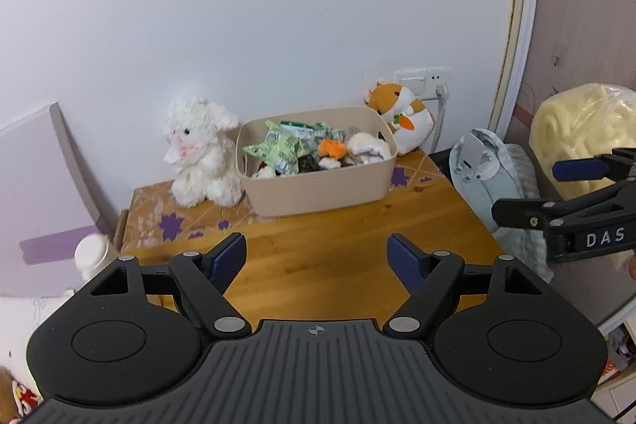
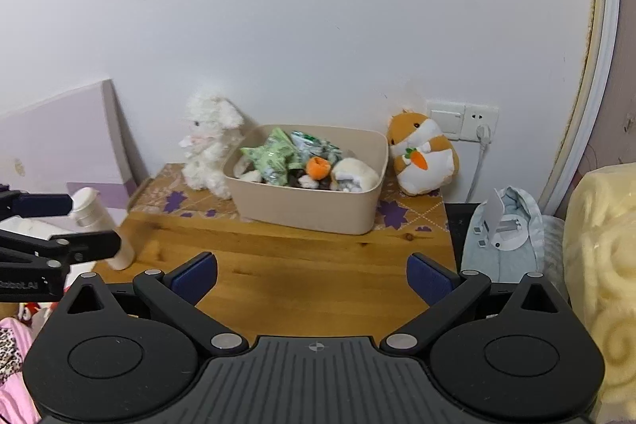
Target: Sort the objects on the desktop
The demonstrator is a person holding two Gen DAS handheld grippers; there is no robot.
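A beige storage bin stands at the back of the wooden desk, filled with green snack packets, an orange plush bit and small white plush toys. A white plush bunny sits upright left of it. An orange-and-white hamster plush sits to its right against the wall. My left gripper hangs open over the desk's near part, nothing between its blue pads. My right gripper is open and empty too, well short of the bin.
A white bottle stands by the desk's left edge, beside a lilac box. A wall socket with a plug is behind the hamster. Pale blue cloth with a white stand and a yellow blanket lie right of the desk.
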